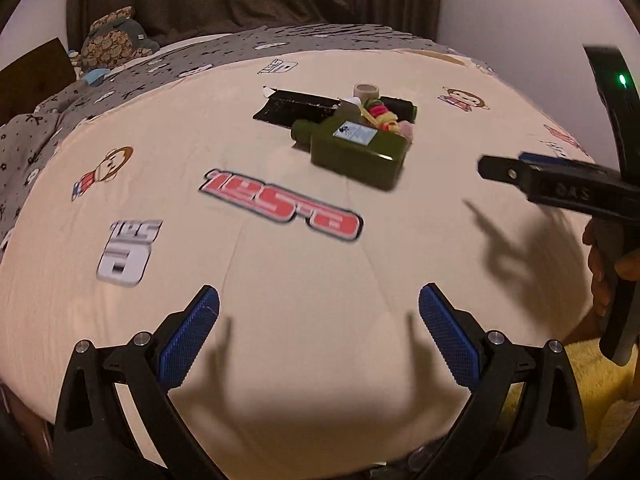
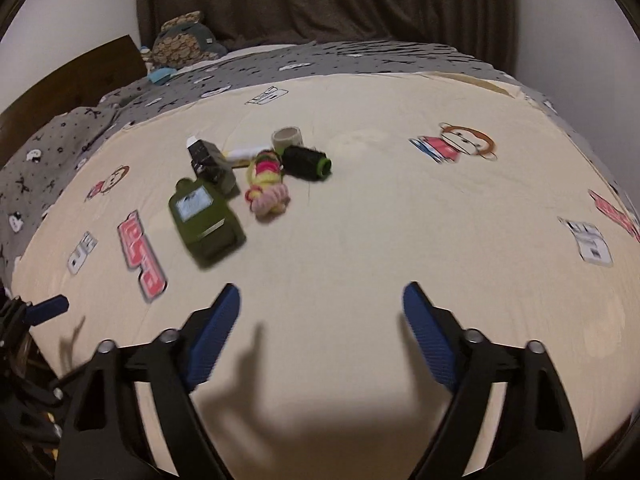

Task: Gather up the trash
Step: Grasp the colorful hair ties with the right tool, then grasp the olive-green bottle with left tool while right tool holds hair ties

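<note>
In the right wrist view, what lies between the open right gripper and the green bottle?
Only bare cream bedsheet. The right gripper, jaws apart and empty, is well short of the green bottle; nothing sits between.

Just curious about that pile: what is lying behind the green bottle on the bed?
Behind the green bottle lie a black box, a colourful yarn bundle, a black spool and a tape roll. Anything beneath them is covered.

cream bedsheet [image 2: 360, 240] with cartoon monkey [image 2: 456, 144] and red logo prints [image 1: 280, 204]. grey patterned blanket [image 2: 80, 128] along the far edge, plush toy [image 2: 184, 40] on it. dark curtain [image 2: 320, 0] behind, wooden headboard [image 2: 72, 76] at left.
</note>
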`<state>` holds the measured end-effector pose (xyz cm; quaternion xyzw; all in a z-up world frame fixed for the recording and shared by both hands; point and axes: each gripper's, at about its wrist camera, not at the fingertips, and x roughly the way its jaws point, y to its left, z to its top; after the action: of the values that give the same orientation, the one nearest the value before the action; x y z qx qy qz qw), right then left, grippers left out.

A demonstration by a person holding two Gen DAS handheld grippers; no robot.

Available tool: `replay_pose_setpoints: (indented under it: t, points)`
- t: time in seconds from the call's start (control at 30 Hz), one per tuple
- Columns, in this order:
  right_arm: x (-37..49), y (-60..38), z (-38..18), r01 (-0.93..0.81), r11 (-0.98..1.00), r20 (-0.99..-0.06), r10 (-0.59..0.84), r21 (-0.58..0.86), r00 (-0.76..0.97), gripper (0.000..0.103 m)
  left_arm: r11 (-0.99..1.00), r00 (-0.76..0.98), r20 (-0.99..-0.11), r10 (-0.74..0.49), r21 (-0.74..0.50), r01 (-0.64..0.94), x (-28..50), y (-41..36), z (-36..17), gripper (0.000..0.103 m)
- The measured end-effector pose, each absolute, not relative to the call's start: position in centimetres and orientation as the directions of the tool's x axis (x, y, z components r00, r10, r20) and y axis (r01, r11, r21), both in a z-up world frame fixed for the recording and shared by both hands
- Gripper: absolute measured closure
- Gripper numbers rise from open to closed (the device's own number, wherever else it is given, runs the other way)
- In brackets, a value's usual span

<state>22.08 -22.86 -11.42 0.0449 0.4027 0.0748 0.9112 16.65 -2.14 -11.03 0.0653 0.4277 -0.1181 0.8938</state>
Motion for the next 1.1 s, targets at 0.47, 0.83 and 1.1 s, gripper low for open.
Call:
replay_pose_setpoints:
  t: [0.47, 0.83, 1.1]
  points:
    - [33.3, -19.0, -13.8, -0.144, 0.966, -0.789, 0.259, 0.215, 0.558, 0.047, 0.958, 0.584, -0.794, -0.170, 0.004, 0.285, 22.1, -4.8, -12.0, 0.008]
    - [30.2, -21.5, -9.7, -0.186, 0.972, -0.735, 0.231, 0.144, 0.638, 0.083, 0.958, 0.569, -0.795, -0.211, -0.054, 0.281, 26.3, -7.2, -12.3, 0.008]
    - [28.4, -24.6, -9.3, -0.163, 0.977, -0.729, 0.211, 0.137, 0.652, 0.083, 0.971, 0.571, -0.801, -0.181, -0.053, 0.233, 29.6, -8.8, -12.9, 0.008]
